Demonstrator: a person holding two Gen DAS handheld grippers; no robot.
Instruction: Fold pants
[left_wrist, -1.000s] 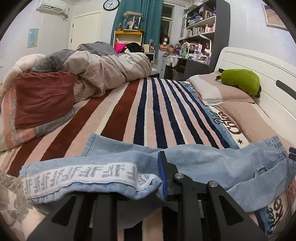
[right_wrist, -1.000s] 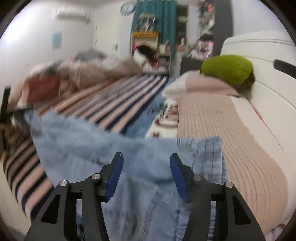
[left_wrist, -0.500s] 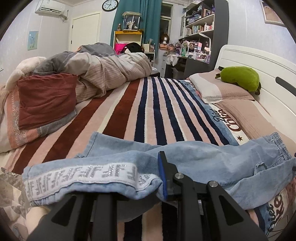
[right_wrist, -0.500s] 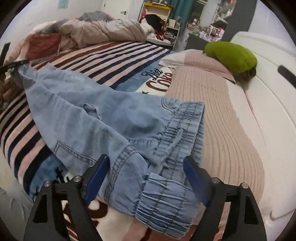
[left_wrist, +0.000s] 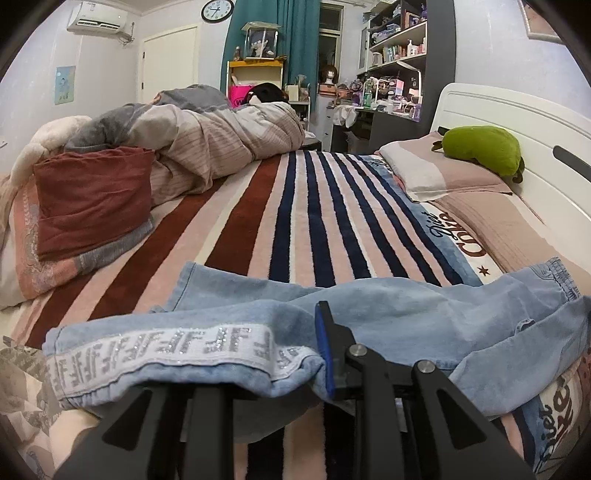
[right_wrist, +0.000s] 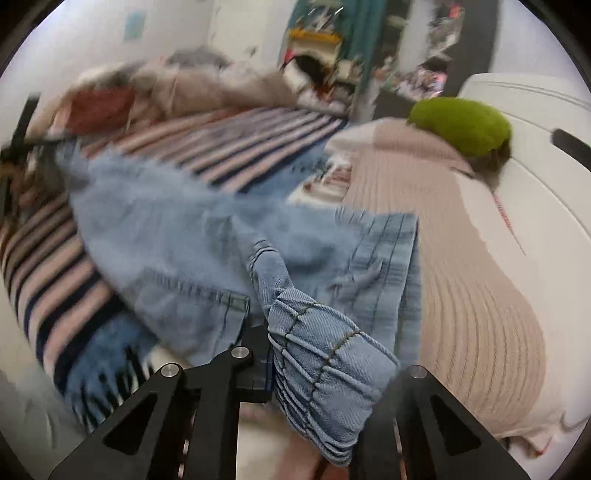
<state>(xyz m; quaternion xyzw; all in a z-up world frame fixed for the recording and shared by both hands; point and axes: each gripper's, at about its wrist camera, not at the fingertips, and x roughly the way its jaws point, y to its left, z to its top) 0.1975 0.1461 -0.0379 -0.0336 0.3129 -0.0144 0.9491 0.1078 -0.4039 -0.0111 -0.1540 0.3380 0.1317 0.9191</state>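
Observation:
Light blue denim pants (left_wrist: 388, 314) lie across the striped bed blanket (left_wrist: 295, 221), stretched between my two grippers. My left gripper (left_wrist: 295, 365) is shut on the pants' leg hem, which has a white sparkly band (left_wrist: 166, 350); the left finger is hidden under the cloth. In the blurred right wrist view, my right gripper (right_wrist: 314, 354) is shut on the elastic waistband (right_wrist: 325, 354), which bunches over the fingers. The pants (right_wrist: 184, 229) run away to the left there.
A rumpled duvet (left_wrist: 207, 147) and a red cushion (left_wrist: 92, 199) lie at the far left of the bed. Pillows (left_wrist: 443, 173) and a green plush toy (left_wrist: 480, 151) lie by the white headboard (left_wrist: 517, 122) on the right. Shelves stand behind.
My right gripper was open around the waistband half a second ago; it has closed on it and lifted it while moving fast. My left gripper has kept its hold on the hem.

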